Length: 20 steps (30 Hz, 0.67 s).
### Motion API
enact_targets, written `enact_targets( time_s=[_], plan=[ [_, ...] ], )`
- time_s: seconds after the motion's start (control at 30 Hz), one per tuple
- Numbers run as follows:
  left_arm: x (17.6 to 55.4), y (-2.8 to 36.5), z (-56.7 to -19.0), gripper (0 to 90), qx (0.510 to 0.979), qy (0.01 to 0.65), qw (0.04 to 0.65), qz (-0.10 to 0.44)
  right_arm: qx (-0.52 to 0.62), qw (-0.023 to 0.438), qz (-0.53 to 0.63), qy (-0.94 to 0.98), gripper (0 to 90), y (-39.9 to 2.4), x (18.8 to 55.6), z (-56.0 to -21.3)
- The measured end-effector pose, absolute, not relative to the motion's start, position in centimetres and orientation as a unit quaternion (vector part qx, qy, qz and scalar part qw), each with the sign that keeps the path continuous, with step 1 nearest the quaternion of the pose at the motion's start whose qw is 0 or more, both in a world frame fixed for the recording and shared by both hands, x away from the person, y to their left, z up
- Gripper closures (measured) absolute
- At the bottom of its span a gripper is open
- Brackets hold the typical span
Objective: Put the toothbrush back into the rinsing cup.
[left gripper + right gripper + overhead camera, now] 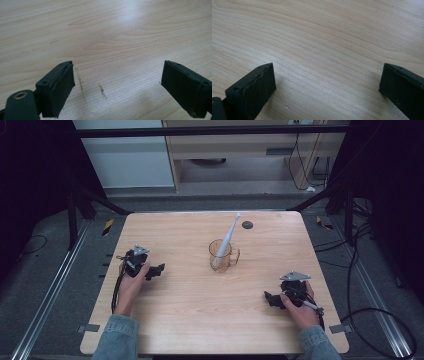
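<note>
Both claws (pixel 159 269) (pixel 270 298) rest apart from the cup (pixel 223 255).

No readable text, label, brand, number or sign anywhere. Table (pixel 190 320): plain wood grain, unmarked. Cup (pixel 222 255) and toothbrush (pixel 227 240): no print legible. Yellow-black hazard tape (pixel 108 226) on floor: stripes only, no lettering.

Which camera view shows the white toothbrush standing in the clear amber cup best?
The high view: the white toothbrush leans in the clear amber handled cup near the middle of the wooden table. Both gripper views look at bare wood between open jaws, away from the toothbrush.
</note>
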<state>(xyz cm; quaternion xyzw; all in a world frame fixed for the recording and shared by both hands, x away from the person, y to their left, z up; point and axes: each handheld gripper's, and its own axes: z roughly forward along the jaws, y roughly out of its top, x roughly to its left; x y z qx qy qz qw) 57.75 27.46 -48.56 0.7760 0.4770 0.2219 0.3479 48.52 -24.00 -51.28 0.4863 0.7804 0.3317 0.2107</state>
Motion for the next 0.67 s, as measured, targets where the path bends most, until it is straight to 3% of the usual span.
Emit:
enact_targets(
  time_s=[0.67],
  plan=[
    [58.3,28.3,-50.6,6.9,0.789,0.469,0.334,0.213,0.486,0.211,0.332,0.780,0.5,-24.0,48.5,-51.3]
  ],
)
